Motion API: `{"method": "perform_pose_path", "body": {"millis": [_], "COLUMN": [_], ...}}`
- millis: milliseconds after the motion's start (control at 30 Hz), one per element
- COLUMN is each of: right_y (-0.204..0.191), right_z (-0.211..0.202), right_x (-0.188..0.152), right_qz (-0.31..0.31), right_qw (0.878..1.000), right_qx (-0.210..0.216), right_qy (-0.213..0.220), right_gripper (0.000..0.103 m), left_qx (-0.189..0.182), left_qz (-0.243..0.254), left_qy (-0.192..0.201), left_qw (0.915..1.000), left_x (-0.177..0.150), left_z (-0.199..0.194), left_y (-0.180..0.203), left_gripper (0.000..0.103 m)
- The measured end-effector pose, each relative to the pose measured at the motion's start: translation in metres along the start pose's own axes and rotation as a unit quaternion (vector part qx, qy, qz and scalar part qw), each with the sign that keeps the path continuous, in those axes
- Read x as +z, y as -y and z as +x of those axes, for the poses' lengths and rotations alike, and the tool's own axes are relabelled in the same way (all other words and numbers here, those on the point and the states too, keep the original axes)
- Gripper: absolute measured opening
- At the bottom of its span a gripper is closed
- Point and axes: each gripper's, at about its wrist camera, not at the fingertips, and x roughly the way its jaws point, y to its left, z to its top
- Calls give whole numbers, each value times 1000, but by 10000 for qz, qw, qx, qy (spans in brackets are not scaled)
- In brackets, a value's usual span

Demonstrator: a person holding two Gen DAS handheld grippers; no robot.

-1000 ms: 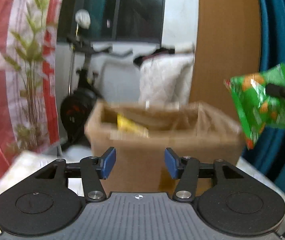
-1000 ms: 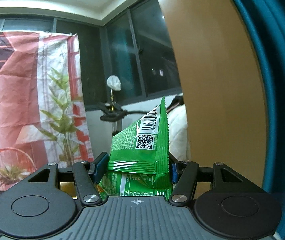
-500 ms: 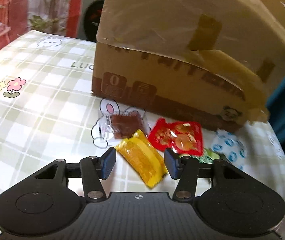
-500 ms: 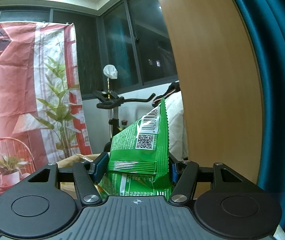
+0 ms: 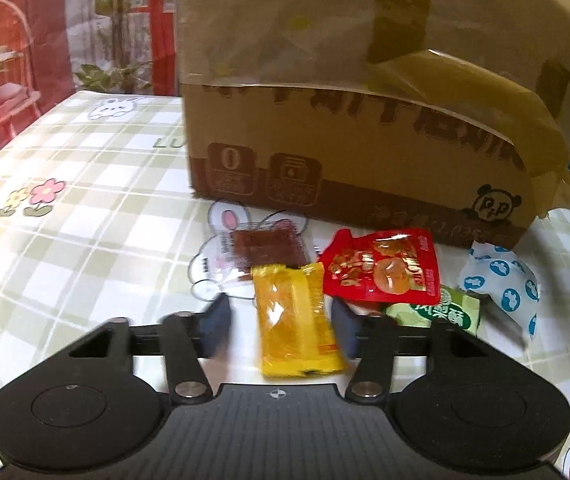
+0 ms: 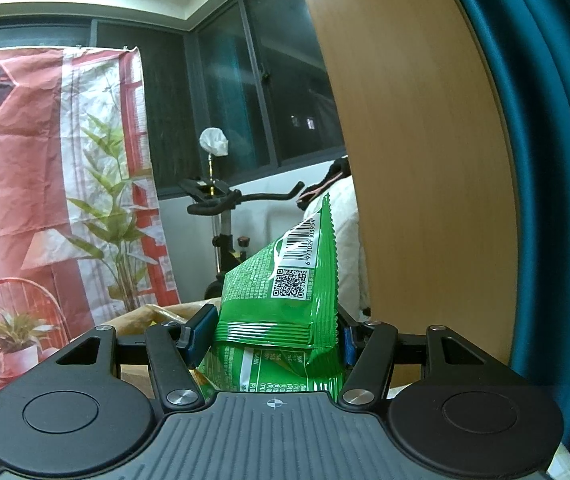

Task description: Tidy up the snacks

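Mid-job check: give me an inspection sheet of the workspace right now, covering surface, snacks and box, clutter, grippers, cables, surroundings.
Surface: checked tablecloth with rabbit and flower prints.
Job's things: cardboard box at the back; in front of it yellow packet, red pouch, brown snack, green pack, blue-dotted wrapper.
Clutter: nothing seen.
Grippers: left gripper open, fingers either side of the yellow packet; right gripper shut on green bag, raised.
Cables: nothing seen.
Surroundings: printed backdrop, exercise bike, dark windows.
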Motion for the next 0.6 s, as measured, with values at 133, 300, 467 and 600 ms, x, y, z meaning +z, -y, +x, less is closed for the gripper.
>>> {"method": "perform_pose_path", "body": {"millis": [133, 300, 467, 600], "right_y": [-1, -4, -16, -26], "right_z": [-1, -1, -3, 1], "right_x": [0, -1, 2, 16], "right_qz": [1, 3, -77, -191], "right_qw": [10000, 10000, 9999, 9994], "right_qx": [3, 17, 89, 190], "right_qy": [-10, 3, 73, 210], "right_gripper": [55, 55, 55, 55], "left_qx": [-282, -356, -417, -489], "left_qz": [-166, -114, -55, 50], "left_qy": [-56, 159, 739, 1512], "left_qw": [9994, 9992, 9964, 9873], "left_x": [-1, -4, 15, 49], "left_z": [-10, -26, -67, -101], "left_y": [-22, -41, -51, -55], "left_gripper": [33, 32, 32, 33]}}
